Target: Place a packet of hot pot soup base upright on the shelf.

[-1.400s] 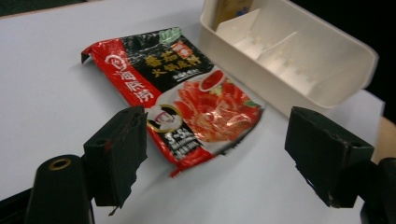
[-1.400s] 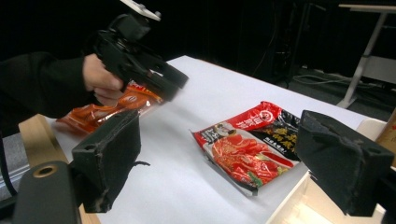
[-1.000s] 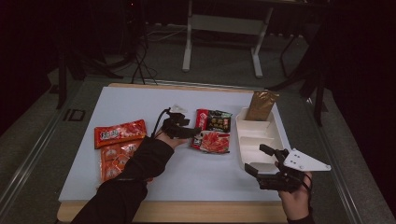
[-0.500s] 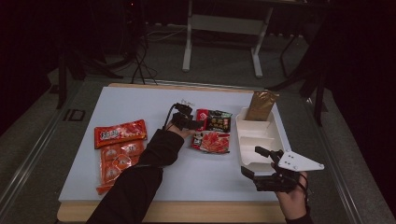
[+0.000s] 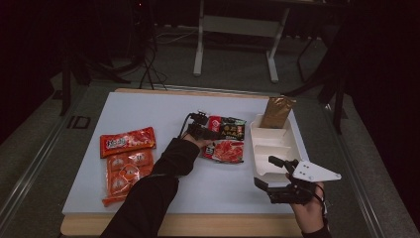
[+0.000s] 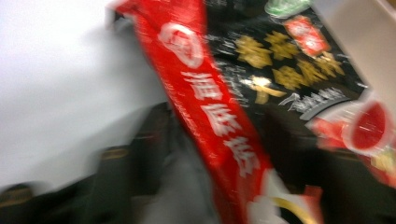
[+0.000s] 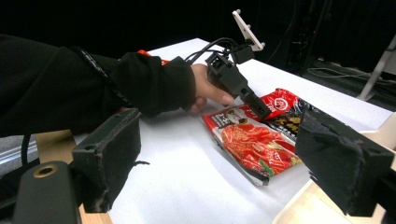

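Left gripper view is badly blurred, its own jaws dark smears low in frame around the red edge of a black-and-red packet (image 6: pixel 261 93) printed with gold and white Chinese characters, too smeared to read. On the high view the left gripper (image 5: pixel 204 130), jaws just closing, whether pressing I cannot tell, meets that packet at mid-table beside a red packet (image 5: pixel 225 150). The right gripper (image 5: pixel 277 179) hangs released by a white tray (image 5: pixel 271 148); two more red packets (image 5: pixel 128 141) lie left.

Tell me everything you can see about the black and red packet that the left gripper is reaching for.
The black and red packet is a flat, glossy pouch that looks like plastic film: a black face with gold characters and a red band with white characters along one side. It lies flat near the middle of the white table, partly overlapping the red packet beside it. The left gripper is down at its red edge; whether it grips is unclear.
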`<move>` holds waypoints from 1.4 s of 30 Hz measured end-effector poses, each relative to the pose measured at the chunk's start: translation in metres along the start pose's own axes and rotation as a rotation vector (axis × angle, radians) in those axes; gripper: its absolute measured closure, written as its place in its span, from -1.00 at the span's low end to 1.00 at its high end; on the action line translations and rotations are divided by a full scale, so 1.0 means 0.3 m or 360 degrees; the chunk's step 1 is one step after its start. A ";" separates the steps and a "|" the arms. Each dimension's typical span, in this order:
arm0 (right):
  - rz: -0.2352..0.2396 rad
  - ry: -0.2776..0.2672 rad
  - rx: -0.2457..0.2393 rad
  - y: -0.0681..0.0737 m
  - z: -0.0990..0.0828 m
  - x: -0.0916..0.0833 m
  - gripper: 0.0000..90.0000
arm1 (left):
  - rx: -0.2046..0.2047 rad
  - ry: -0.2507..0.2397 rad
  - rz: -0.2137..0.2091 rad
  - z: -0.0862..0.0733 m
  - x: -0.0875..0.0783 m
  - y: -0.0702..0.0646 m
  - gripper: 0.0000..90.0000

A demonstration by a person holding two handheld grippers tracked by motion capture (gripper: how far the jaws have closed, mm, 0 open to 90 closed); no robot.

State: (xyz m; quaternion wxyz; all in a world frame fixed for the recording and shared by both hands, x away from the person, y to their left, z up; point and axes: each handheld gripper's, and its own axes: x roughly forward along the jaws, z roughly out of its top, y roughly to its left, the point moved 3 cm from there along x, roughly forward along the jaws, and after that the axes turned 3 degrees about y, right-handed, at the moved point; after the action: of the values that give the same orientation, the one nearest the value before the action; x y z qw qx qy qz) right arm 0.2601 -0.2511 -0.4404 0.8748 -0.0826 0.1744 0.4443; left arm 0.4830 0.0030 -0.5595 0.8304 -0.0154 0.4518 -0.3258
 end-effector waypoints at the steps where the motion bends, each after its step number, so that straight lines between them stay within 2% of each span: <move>1: 0.0001 0.0003 -0.0001 0.000 0.000 0.001 -0.68 | 0.0019 0.0011 0.0041 0.000 0.003 -0.010 0.10; 4: 0.0009 0.0011 -0.0004 0.004 -0.001 0.006 -0.68 | 0.0037 0.0032 0.0076 0.000 0.006 -0.020 0.18; 5: 0.0013 0.0017 -0.0008 0.004 -0.002 0.008 -0.68 | 0.0035 0.0077 0.0127 0.008 0.007 -0.028 0.24; 6: 0.0013 0.0017 -0.0008 0.004 -0.002 0.008 -0.68 | 0.0035 0.0077 0.0127 0.008 0.007 -0.028 0.32; 7: 0.0016 0.0017 -0.0005 0.003 -0.002 0.010 -0.68 | 0.0027 0.0122 0.0166 0.015 0.004 -0.031 0.46; 8: 0.0015 0.0016 -0.0007 0.003 -0.002 0.010 -0.68 | 0.0041 0.0130 0.0178 0.015 0.003 -0.030 0.55; 13: 0.0019 0.0016 -0.0004 0.004 -0.001 0.011 -0.68 | 0.0051 0.0126 0.0199 0.019 -0.004 -0.028 0.76; 16: 0.0018 0.0023 0.0002 0.003 -0.004 0.014 -0.68 | 0.0039 0.0125 0.0196 0.019 -0.009 -0.025 0.82; 18: 0.0018 0.0021 0.0003 0.001 -0.004 0.015 -0.68 | 0.0082 0.0107 0.0217 0.021 -0.012 -0.032 0.84; 20: 0.0017 0.0016 0.0005 0.000 -0.004 0.015 -0.68 | 0.0065 0.0100 0.0216 0.023 -0.016 -0.035 0.95; 26: 0.0016 0.0000 0.0015 -0.005 -0.002 0.011 -0.68 | 0.0027 0.0089 0.0171 0.027 -0.032 -0.037 0.98; 28: 0.0011 -0.0004 0.0017 -0.006 -0.002 0.007 -0.68 | 0.0030 0.0058 0.0156 0.025 -0.062 -0.041 0.98; 30: 0.0010 -0.0009 0.0020 -0.008 -0.001 0.007 -0.68 | 0.0052 0.0040 0.0174 0.024 -0.080 -0.045 0.98; 36: 0.0007 -0.0018 0.0024 -0.007 0.002 0.005 -0.68 | 0.0072 -0.0021 0.0162 0.021 -0.130 -0.058 0.99; 42: -0.0002 -0.0012 0.0027 -0.008 0.001 0.009 -0.67 | 0.0124 -0.0088 0.0132 0.011 -0.204 -0.076 0.99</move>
State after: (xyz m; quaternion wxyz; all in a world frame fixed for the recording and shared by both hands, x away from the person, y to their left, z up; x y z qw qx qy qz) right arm 0.2636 -0.2504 -0.4412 0.8764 -0.0736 0.1749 0.4426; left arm 0.4503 0.0182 -0.5050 0.8552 0.0268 0.4160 -0.3079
